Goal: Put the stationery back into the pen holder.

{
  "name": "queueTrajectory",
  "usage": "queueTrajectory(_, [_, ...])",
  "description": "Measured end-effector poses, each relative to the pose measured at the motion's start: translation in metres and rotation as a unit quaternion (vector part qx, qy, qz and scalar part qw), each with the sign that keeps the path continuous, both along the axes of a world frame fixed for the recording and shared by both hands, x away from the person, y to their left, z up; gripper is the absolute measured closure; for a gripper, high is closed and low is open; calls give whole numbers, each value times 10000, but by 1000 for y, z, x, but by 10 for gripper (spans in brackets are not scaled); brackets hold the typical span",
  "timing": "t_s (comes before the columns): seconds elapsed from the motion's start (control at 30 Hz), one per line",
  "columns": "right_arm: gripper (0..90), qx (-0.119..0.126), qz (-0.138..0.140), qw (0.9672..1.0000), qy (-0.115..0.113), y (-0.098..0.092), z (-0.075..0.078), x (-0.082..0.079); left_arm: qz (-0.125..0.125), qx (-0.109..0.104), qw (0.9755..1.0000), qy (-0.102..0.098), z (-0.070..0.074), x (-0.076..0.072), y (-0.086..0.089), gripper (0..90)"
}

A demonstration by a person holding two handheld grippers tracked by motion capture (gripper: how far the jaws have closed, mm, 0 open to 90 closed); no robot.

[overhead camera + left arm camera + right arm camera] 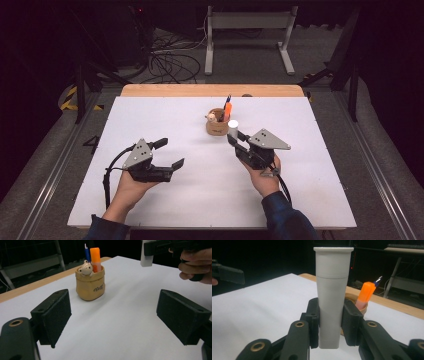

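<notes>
— Look at the right gripper (329, 322). What's between its fingers (351, 322)?

— A white tube (332, 290). The fingers are clamped on its lower half, one pad on each side, and it stands upright between them with the flared top well above the pads and the bottom end just below them.

— And the hand behind it?

— The right hand (264, 175) comes in from the near edge, dark sleeve showing, wrist angled so the gripper (234, 140) points away and a bit to the left. The tube (233, 125) is held off the counter (310, 200), right beside the cup (216, 127).

— Touching the cup?

— Can't tell from here; they sit very close. The cup is tan, like a little sack, with a bear figure (85, 268) on its rim, an orange marker (95, 255) and a blue pen (87, 253) standing in it.

— The other hand?

— The left hand (131, 187) lies low, palm under its gripper (169, 154), which points to the right across the counter. Its fingers (53, 315) stand wide apart with nothing between them, only bare white counter. The cup (90, 286) is well ahead of them, out of their reach.
</notes>
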State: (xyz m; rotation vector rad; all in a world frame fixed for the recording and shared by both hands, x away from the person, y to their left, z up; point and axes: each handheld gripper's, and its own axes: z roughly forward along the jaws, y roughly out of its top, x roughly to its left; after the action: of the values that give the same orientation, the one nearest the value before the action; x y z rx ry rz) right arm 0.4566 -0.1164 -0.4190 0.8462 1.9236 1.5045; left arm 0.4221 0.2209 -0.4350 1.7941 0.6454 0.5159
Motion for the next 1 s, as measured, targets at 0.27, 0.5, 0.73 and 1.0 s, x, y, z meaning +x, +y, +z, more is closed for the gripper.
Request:
queueTrajectory(0.27, [711, 59, 20, 10000, -68, 3, 13, 9, 15, -70, 10000, 28, -1, 0, 1, 126])
queueTrajectory(0.5, [711, 19, -49, 9999, -162, 6, 19, 21, 78, -113, 9999, 29, -2, 2, 4, 123])
queueTrajectory(0.73, [711, -73, -85, 9998, -139, 13, 21, 38, 82, -122, 9999, 5, -1, 2, 5, 121])
queueTrajectory(1.0, [711, -53, -118, 9997, -194, 14, 16, 58, 108, -126, 9999, 47, -2, 2, 4, 111])
